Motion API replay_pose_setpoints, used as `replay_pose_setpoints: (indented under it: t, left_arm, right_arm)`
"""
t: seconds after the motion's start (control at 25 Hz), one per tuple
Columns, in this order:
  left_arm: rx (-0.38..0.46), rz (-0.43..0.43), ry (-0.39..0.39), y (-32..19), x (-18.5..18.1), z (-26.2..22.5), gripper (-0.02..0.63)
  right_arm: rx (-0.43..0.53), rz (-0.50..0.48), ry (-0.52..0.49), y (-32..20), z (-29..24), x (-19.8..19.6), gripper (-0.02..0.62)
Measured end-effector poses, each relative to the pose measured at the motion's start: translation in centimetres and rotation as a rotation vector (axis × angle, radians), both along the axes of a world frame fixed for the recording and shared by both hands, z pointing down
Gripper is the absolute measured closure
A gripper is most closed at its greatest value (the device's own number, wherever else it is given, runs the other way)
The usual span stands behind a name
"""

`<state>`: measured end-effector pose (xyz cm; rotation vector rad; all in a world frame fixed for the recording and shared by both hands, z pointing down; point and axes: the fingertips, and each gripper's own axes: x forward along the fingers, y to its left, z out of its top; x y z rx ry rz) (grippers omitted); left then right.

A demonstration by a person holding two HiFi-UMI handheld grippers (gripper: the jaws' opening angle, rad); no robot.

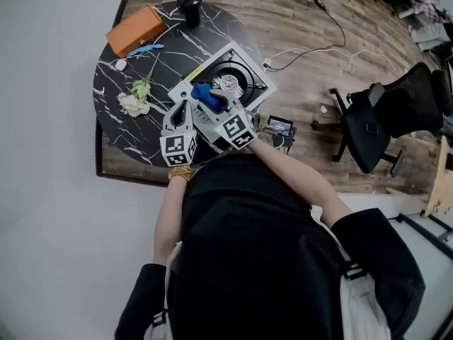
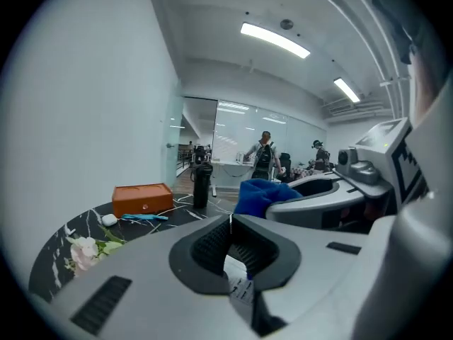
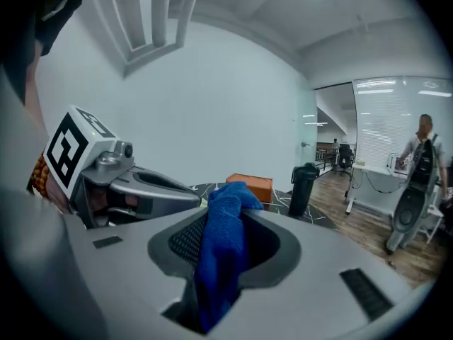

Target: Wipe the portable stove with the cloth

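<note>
The portable stove (image 1: 248,66) lies on the round black marble table (image 1: 113,122), its burner facing up. My right gripper (image 1: 216,105) is over the stove's near side, shut on the blue cloth (image 1: 205,94). In the right gripper view the cloth (image 3: 223,246) hangs bunched between the jaws of the gripper (image 3: 225,212). My left gripper (image 1: 185,105) is just left of it by the stove's near-left corner. Its jaws (image 2: 231,222) are shut, and I see nothing held between them. The left gripper view also catches the cloth (image 2: 258,193) just ahead.
At the table's far side are an orange box (image 1: 134,30), a black bottle (image 1: 190,2), a light blue stick (image 1: 145,48) and a small white object (image 1: 120,65). A white flower (image 1: 136,98) lies left of the stove. A black office chair (image 1: 396,115) and cables sit on the wooden floor to the right.
</note>
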<state>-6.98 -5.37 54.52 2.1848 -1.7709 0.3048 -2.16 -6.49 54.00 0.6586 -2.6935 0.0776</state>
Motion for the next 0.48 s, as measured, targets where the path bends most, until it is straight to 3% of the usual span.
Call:
replay_pose_setpoints:
  t: [0.16,0.48]
  left_arm:
    - [0.013,0.036,0.003,0.1,0.8,0.1,0.592]
    - [-0.022,-0.035,0.013,0.8,-1.5,0.6,0.592]
  right_arm:
    - [0.023,0.009,0.008,-0.1,-0.1,0.3,0.495]
    - [-0.009,-0.012,0.023,0.2,0.5,-0.6,0.502]
